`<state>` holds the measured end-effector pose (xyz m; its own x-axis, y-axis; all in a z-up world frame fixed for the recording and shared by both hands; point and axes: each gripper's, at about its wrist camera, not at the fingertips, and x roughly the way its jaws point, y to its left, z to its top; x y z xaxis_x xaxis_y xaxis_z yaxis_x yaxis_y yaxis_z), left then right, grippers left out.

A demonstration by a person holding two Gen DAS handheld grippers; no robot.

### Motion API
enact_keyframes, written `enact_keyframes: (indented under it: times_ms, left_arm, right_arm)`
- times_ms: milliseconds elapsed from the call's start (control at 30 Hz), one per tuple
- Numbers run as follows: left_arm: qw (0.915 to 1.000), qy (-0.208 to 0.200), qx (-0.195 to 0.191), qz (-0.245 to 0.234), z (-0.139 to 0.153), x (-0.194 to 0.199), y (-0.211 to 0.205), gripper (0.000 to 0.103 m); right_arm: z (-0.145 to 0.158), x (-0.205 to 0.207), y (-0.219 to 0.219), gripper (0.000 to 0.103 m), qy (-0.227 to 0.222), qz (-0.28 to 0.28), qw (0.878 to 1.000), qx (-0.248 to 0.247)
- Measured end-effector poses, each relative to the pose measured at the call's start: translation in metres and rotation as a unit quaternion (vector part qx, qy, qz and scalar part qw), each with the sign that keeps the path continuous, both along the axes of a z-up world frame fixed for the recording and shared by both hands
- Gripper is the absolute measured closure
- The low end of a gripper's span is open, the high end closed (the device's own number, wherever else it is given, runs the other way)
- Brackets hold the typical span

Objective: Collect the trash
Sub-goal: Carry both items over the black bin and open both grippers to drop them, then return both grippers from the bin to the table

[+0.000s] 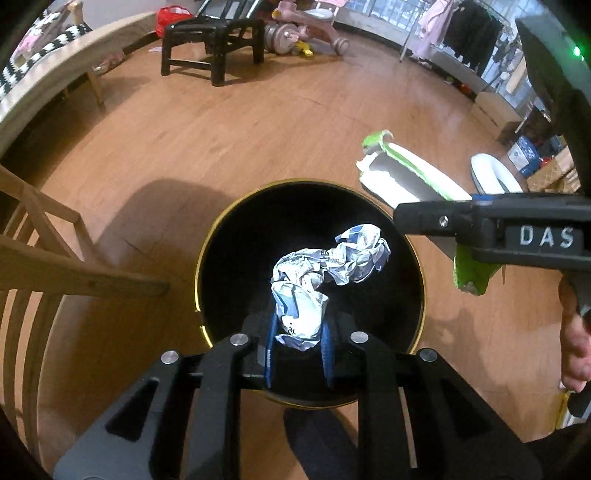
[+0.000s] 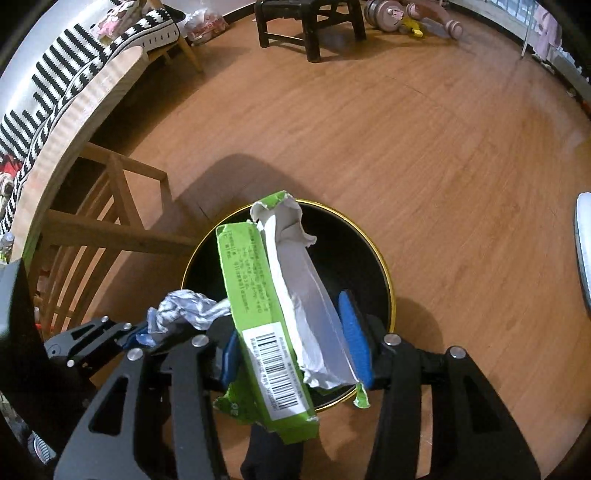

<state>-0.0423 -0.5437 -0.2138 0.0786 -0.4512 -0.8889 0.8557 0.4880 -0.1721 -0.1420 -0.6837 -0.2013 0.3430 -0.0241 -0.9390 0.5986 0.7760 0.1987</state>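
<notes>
Left wrist view: one left tongs (image 1: 297, 345) at bottom centre, two blue pads clenched on one crumpled white-and-blue wrapper (image 1: 325, 273), held over the mouth of one black bin with a gold rim (image 1: 199, 258) at frame centre. One right tongs (image 1: 476, 229) enters from the right edge, one torn green carton (image 1: 402, 173) in it, sticking up toward upper right. One hand (image 1: 574, 332) at right edge. One black stool (image 1: 212, 40) at top, wooden floor (image 1: 258, 140) all around.

Right wrist view: right tongs (image 2: 291, 343) at bottom centre, the carton (image 2: 258, 295) between its two blue pads (image 2: 352, 332); whether the pads press it I cannot tell. Carton stands above the bin (image 2: 373, 251), centre frame. Wrapper (image 2: 184, 310) and left tongs (image 2: 136, 336) at lower left. One wooden chair (image 2: 107, 221) at left, stool (image 2: 310, 22) at top.
</notes>
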Motion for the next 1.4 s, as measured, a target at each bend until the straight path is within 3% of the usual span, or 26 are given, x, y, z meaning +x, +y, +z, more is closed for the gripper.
enact_keyframes:
  times_ms: [100,167,233,300,433,600,767,933,1133,1400]
  left_arm:
    - [0.9998,-0.009,0.011,-0.011,-0.006,-0.006,-0.002,0.082]
    - [0.9996,-0.018,0.018,-0.015,-0.007,-0.010,-0.003,0.071]
    - [0.9994,-0.027,0.016,-0.014,-0.007,-0.013,-0.003,0.035]
    - [0.9993,-0.034,0.011,-0.012,-0.006,-0.014,-0.003,0.024]
    - [0.9995,-0.031,0.010,-0.002,-0.001,-0.012,0.000,0.023]
    - [0.9988,-0.020,-0.029,0.033,0.039,-0.002,0.027,0.016]
    - [0.9940,-0.032,-0.076,0.073,0.099,-0.002,0.073,0.012]
    - [0.9850,-0.048,-0.098,0.133,0.157,0.004,0.141,0.009]
    - [0.9712,-0.083,-0.080,0.209,0.201,0.028,0.215,0.009]
    - [0.9381,-0.106,-0.069,0.322,0.224,0.064,0.334,0.009]
  right_arm:
    - [0.000,-0.001,-0.001,0.042,0.002,0.005,1.000,0.006]
    - [0.002,-0.003,-0.002,0.033,0.007,0.009,1.000,0.000]
    - [0.003,-0.004,-0.002,0.027,0.008,0.007,1.000,-0.001]
    - [0.004,-0.004,-0.002,0.025,0.007,0.005,1.000,0.002]
    - [0.013,0.000,0.001,0.025,0.011,-0.006,1.000,-0.012]
    - [0.068,0.010,0.015,0.022,-0.007,-0.038,0.997,-0.062]
    - [0.160,0.011,0.059,0.011,-0.092,-0.027,0.984,-0.151]
    - [0.217,0.014,0.105,0.007,-0.172,-0.008,0.976,-0.135]
    - [0.231,0.056,0.176,0.007,-0.187,0.070,0.972,-0.124]
    - [0.236,0.107,0.273,0.007,-0.194,0.149,0.963,-0.108]
